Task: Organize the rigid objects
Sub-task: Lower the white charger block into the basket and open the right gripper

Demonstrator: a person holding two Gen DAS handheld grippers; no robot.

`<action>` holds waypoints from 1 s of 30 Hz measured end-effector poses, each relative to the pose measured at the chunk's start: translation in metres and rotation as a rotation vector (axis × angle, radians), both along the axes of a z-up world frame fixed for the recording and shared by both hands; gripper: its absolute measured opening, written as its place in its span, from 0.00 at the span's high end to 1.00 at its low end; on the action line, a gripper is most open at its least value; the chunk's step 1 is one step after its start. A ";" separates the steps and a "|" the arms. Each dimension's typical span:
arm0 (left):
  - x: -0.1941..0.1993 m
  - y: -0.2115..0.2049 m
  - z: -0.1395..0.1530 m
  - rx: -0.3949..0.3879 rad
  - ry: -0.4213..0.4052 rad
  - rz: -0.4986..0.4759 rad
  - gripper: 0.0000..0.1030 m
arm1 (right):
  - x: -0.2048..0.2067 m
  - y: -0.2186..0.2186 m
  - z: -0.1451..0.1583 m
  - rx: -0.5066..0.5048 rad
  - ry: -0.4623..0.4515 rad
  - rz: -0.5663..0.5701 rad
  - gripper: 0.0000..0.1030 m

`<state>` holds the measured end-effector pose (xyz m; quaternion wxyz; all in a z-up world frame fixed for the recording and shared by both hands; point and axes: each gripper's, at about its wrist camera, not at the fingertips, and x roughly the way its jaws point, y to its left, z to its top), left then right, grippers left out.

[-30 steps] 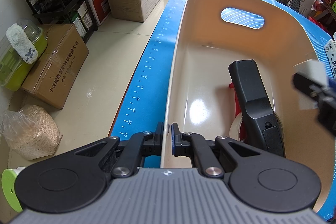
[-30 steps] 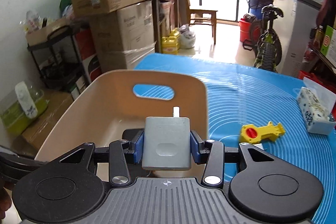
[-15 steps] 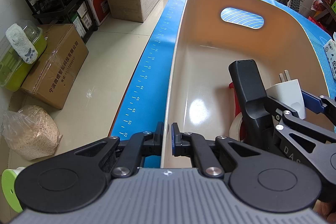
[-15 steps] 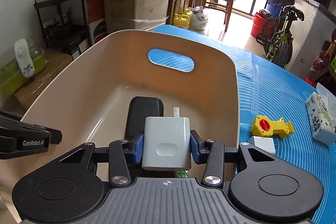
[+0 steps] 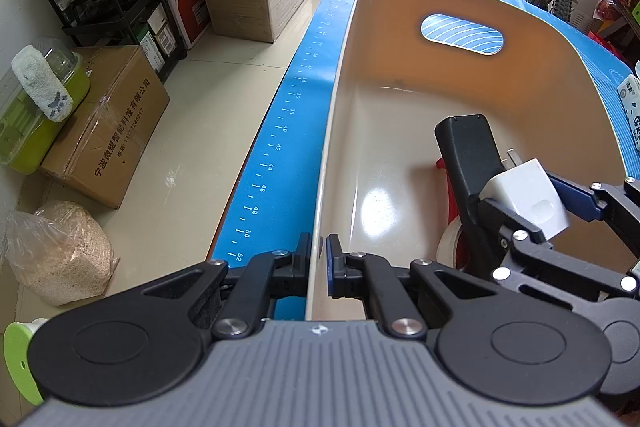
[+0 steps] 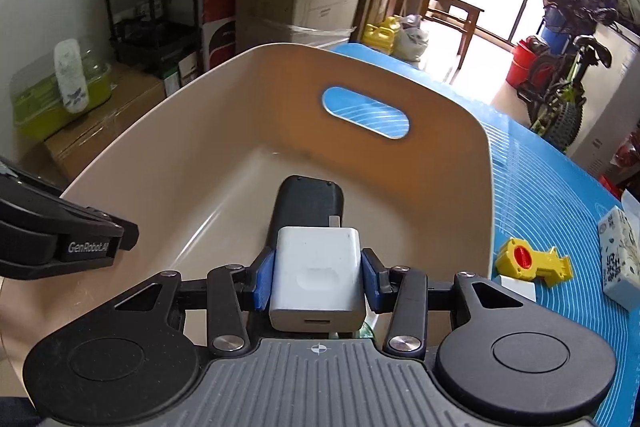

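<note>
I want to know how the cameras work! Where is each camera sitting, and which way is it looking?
Left wrist view: sits on the left gripper, looking down along its fingers, shut on the beige bin's rim; the floor lies to the left.
Right wrist view: sits on the right gripper, looking into the bin over the white charger it grips; a yellow toy lies on the blue mat.
Both views share the bin, the charger, the black remote, and each other's gripper.
</note>
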<state>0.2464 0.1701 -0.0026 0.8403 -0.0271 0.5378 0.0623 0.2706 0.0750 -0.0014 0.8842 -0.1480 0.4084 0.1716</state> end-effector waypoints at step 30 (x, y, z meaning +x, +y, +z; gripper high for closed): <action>0.001 -0.001 0.001 -0.003 -0.001 -0.001 0.92 | -0.014 -0.116 0.059 0.222 -0.095 -0.219 0.30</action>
